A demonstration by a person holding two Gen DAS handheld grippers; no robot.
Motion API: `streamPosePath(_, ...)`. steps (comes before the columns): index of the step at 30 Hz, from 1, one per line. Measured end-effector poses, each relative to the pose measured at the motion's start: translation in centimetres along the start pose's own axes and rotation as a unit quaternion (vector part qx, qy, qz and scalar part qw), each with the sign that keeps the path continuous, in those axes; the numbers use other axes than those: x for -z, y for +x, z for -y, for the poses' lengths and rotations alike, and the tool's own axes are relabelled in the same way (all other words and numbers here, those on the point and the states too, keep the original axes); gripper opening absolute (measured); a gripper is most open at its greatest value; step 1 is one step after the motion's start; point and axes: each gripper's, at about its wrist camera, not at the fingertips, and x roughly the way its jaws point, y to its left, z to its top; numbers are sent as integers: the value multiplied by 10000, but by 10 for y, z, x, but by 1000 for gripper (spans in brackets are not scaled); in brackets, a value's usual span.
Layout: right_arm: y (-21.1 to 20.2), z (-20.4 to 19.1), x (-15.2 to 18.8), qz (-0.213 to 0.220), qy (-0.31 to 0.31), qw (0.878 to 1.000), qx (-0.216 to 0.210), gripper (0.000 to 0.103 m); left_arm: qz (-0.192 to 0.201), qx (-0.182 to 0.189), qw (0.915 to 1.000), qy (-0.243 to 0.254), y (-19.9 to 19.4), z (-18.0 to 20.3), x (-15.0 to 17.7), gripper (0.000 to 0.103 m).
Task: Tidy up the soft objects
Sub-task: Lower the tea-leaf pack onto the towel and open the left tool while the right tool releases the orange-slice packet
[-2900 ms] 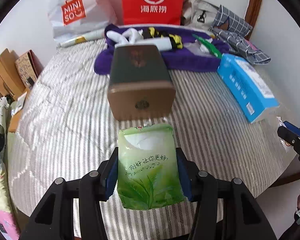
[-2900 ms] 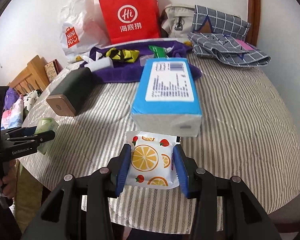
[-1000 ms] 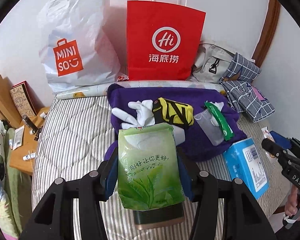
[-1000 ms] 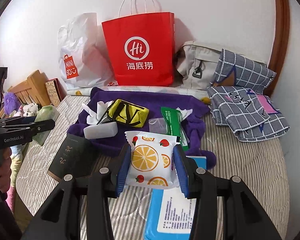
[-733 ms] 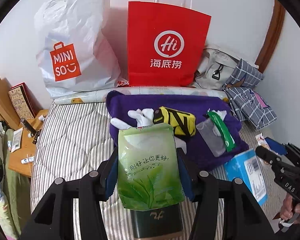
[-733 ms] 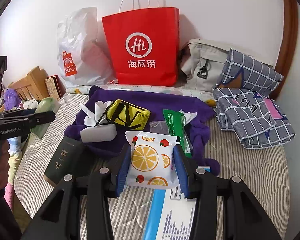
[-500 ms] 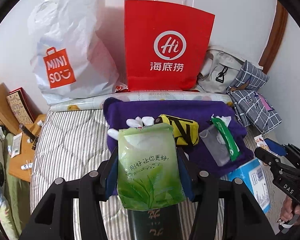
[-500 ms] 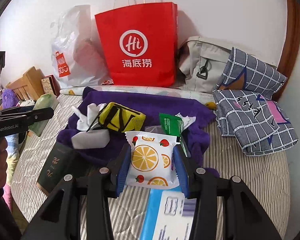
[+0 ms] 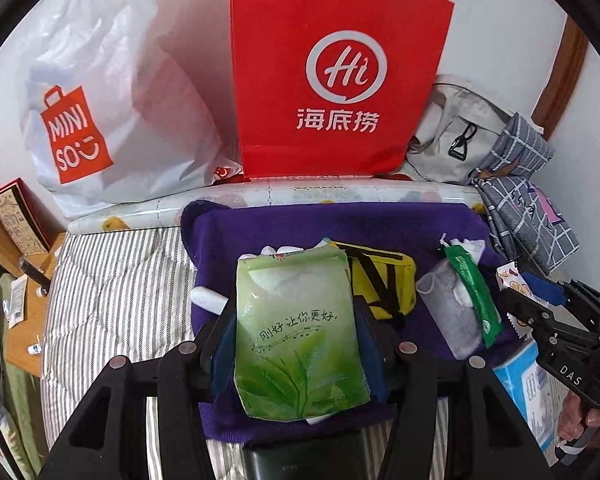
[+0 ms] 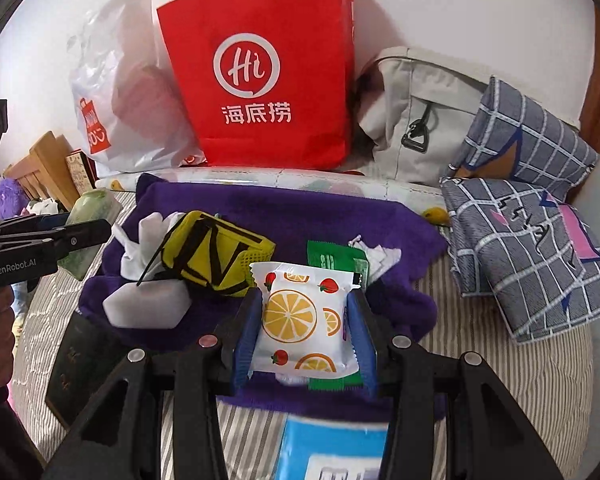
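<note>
My left gripper (image 9: 298, 354) is shut on a green tissue pack (image 9: 298, 332) with leaf print, held above a purple cloth (image 9: 332, 220) on the striped bed. My right gripper (image 10: 305, 334) is shut on a white tissue pack with orange slices (image 10: 302, 320), over the same purple cloth (image 10: 284, 208). On the cloth lie a yellow pouch (image 10: 216, 254), a white tissue pack (image 10: 146, 306), white gloves (image 10: 146, 232) and a green wipes packet (image 10: 332, 258). The right gripper (image 9: 540, 308) shows at the right edge of the left wrist view; the left gripper (image 10: 60, 234) shows at the left of the right wrist view.
A red paper bag (image 9: 332, 80), a white plastic bag (image 9: 108, 104), a grey bag (image 10: 420, 116) and checked fabric (image 10: 532, 216) line the wall. A blue tissue box (image 10: 332, 448) and a dark box (image 10: 80, 364) lie on the striped bedcover (image 9: 116, 280) nearest me. A wooden bedside shelf (image 9: 24, 320) is left.
Both grippers have moved forward toward the wall and slightly down, each keeping its pack. The purple cloth and bags loom larger; the blue box and dark box have slid under the views' lower edges.
</note>
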Motion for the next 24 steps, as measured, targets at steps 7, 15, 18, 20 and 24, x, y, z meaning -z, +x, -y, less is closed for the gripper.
streamPosePath(7,28,2,-7,-211,12,9998,-3,43,-111,9,9999,9,20,-3,-8,52)
streamPosePath(15,48,3,-10,-395,27,9992,13,43,-205,12,9998,67,35,-2,-16,52)
streamPosePath(18,55,2,-10,-455,2,9990,13,44,-261,64,9996,74,41,0,-17,52)
streamPosePath(20,60,3,-10,-514,7,9987,19,44,-330,179,9993,50,46,1,-18,52)
streamPosePath(24,68,7,-9,-620,79,9980,-5,45,-442,222,9988,58,55,4,-16,52)
